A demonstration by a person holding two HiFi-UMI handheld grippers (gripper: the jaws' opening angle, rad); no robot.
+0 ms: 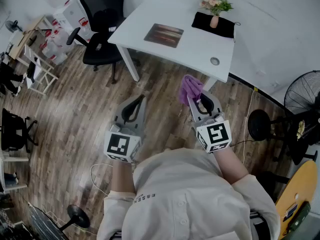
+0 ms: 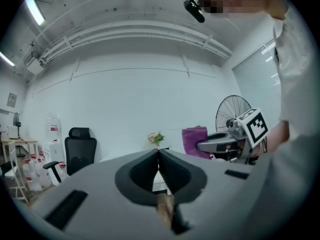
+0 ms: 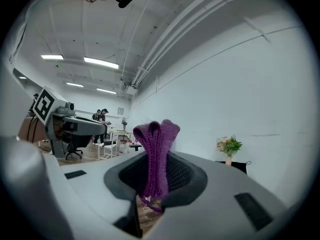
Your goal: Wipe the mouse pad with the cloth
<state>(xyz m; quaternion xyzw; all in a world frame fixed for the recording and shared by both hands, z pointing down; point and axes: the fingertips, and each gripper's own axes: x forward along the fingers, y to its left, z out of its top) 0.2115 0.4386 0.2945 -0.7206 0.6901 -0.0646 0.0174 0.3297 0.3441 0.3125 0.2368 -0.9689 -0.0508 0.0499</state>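
Note:
A purple knitted cloth (image 1: 190, 88) (image 3: 156, 154) is pinched in my right gripper (image 1: 196, 103) (image 3: 155, 176), which is shut on it and held above the wooden floor, short of the white table (image 1: 150, 14). The cloth also shows from the left gripper view (image 2: 196, 140). A brownish mouse pad (image 1: 164, 35) lies flat on the table, well ahead of both grippers. My left gripper (image 1: 138, 102) (image 2: 159, 156) hangs beside the right one, jaws closed together with nothing between them.
A black pad (image 1: 214, 25) carrying a small vase of flowers (image 1: 215, 6) (image 3: 228, 147) sits at the table's far right. A black office chair (image 1: 102, 24) (image 2: 79, 151) stands left of the table. A floor fan (image 1: 302, 95) and a round stool (image 1: 259, 124) are at right.

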